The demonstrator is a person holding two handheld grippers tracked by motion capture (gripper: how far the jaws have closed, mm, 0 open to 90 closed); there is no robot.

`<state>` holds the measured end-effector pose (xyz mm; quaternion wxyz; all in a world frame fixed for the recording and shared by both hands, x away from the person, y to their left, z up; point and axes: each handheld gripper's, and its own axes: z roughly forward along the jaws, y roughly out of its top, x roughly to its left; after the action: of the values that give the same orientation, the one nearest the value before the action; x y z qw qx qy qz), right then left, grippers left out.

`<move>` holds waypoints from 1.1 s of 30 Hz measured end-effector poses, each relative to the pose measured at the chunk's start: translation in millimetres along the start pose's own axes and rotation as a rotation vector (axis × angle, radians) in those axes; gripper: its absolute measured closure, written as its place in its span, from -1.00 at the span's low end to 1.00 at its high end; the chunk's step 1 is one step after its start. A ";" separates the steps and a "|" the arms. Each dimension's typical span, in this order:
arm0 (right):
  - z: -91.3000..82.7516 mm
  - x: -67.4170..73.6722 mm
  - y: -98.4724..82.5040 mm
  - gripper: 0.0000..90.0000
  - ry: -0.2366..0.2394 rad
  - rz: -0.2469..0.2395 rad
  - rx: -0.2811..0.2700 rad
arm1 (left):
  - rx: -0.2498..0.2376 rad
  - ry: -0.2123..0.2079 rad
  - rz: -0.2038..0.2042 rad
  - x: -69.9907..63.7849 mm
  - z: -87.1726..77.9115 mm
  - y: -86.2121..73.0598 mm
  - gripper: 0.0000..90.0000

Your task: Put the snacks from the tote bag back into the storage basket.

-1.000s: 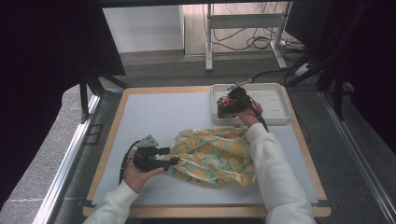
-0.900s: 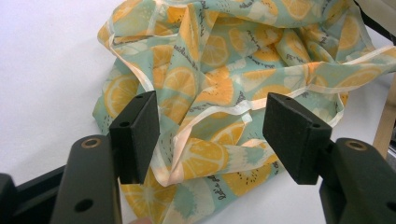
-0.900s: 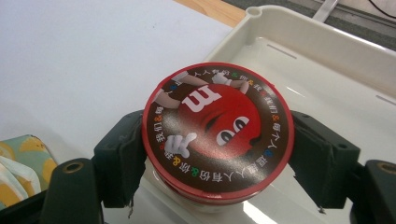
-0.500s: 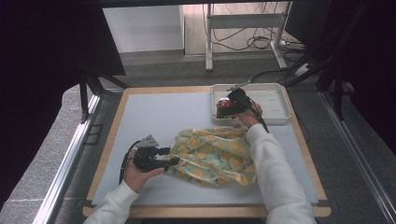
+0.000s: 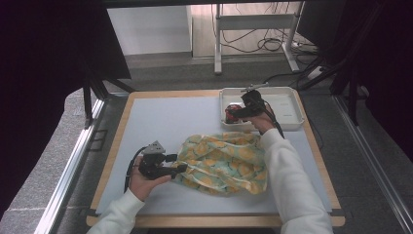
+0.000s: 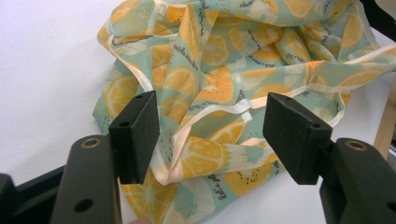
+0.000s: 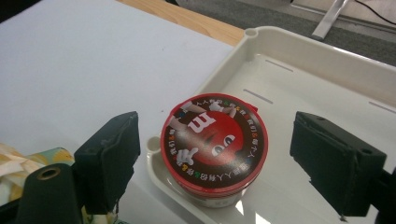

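Note:
A crumpled cloth bag (image 5: 224,161) printed with orange slices lies on the white mat near the front. My left gripper (image 5: 178,163) is at its left edge. In the left gripper view the jaws (image 6: 215,135) stand open, the bag's hem (image 6: 224,70) lies between them, and the pads are not pressing on it. A round tub with a red and brown lid (image 7: 215,140) stands upright in the near left corner of a white tray (image 7: 327,60). My right gripper (image 7: 224,156) straddles the tub; its jaws have just been opening and both pads stand clear of the lid.
The white tray (image 5: 285,109) sits at the far right of the wooden-edged table, with the tub (image 5: 232,112) and right gripper (image 5: 234,113) at its left end. The person's white sleeves come in from the front. Cables and a stand's legs lie on the floor beyond.
The right gripper has shifted very slightly over the tray's corner. The left hand and the bag have stayed put.

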<state>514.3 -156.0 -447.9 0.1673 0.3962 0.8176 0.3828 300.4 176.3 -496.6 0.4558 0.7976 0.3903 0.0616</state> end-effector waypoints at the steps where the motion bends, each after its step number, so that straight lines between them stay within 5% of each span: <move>1: -1.5 0.4 0.2 -0.64 0.005 -0.001 0.001 | 0.000 0.000 0.000 0.0 -0.1 0.0 -0.19; 18: -40.4 10.2 -6.1 -0.63 0.032 -0.011 -0.060 | -0.008 0.009 -0.003 0.0 -0.4 0.0 -0.19; 33: -90.8 31.1 -47.0 -0.61 0.073 -0.033 -0.150 | -0.019 0.019 0.001 -1.7 -1.2 -0.1 -0.19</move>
<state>417.9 -195.1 -423.5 0.1729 0.3549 0.7986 0.4542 298.6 176.0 -495.6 0.4598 0.7926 0.3937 0.0730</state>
